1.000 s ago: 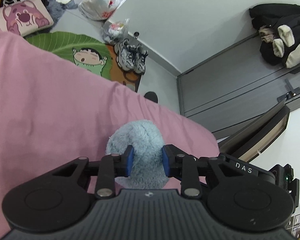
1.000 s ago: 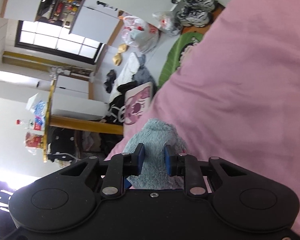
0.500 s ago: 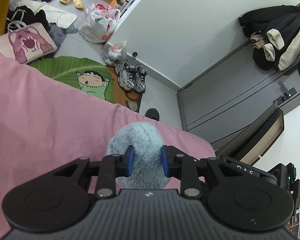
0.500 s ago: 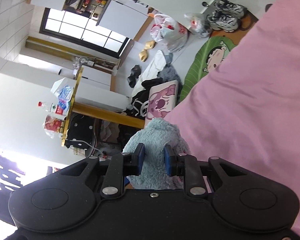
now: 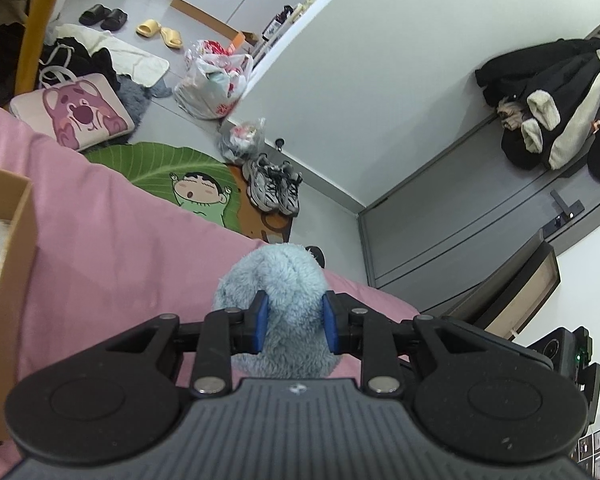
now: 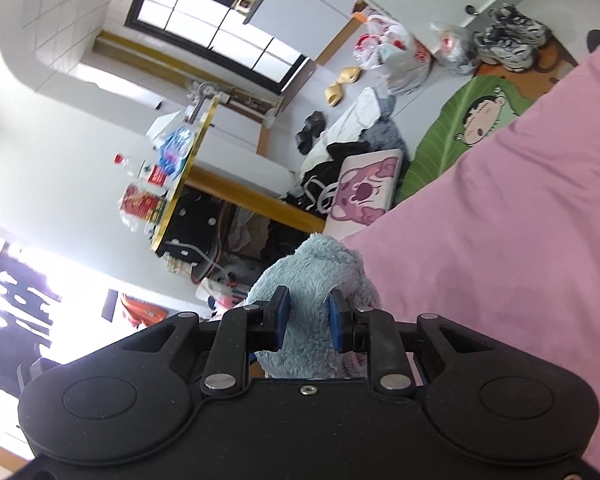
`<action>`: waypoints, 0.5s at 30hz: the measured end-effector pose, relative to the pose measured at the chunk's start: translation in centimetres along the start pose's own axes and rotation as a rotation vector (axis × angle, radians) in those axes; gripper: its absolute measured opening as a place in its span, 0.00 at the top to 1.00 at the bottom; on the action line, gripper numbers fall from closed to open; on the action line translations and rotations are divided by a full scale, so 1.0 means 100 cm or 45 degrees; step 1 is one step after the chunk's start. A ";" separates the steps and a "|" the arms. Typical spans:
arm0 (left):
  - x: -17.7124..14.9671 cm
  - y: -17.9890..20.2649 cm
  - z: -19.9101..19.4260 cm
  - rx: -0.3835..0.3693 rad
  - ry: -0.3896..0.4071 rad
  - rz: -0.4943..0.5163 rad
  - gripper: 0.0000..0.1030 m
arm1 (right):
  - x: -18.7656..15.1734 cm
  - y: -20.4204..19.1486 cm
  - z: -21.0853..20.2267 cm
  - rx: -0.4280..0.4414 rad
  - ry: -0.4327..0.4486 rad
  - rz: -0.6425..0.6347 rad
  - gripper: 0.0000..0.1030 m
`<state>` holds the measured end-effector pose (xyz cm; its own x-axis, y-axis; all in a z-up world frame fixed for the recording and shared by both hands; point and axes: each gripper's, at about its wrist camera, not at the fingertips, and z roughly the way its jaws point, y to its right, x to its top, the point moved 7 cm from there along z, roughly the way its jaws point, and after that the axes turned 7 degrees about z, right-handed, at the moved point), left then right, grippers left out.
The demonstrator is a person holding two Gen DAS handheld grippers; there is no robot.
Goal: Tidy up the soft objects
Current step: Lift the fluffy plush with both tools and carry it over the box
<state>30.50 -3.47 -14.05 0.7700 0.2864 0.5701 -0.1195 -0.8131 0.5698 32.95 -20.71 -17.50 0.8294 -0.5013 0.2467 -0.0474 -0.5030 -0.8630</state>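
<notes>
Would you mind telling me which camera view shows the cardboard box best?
The left wrist view is the only one that shows it: the cardboard box sits at the left edge on the pink bedding, one corner and wall visible. The right wrist view shows none of it, only bedding and room.

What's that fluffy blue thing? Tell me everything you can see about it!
It is a pale blue plush toy, soft and shaggy like fake fur. Only rounded, lumpy parts show, so its whole shape cannot be told. The left gripper squeezes one part and the right gripper squeezes another. It is held above the pink bedsheet.
</notes>
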 end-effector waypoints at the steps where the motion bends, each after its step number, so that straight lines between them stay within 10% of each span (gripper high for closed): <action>1: 0.001 -0.002 -0.004 0.004 0.006 -0.002 0.74 | -0.003 -0.003 0.002 0.007 -0.004 -0.004 0.79; 15: 0.010 -0.049 -0.069 0.109 0.097 -0.075 0.74 | -0.051 -0.050 0.036 0.083 -0.096 -0.069 0.79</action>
<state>27.51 4.26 -12.17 0.7241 0.3700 0.5820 -0.0188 -0.8330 0.5529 30.93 -13.13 -16.04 0.8693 -0.4191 0.2619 0.0329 -0.4796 -0.8769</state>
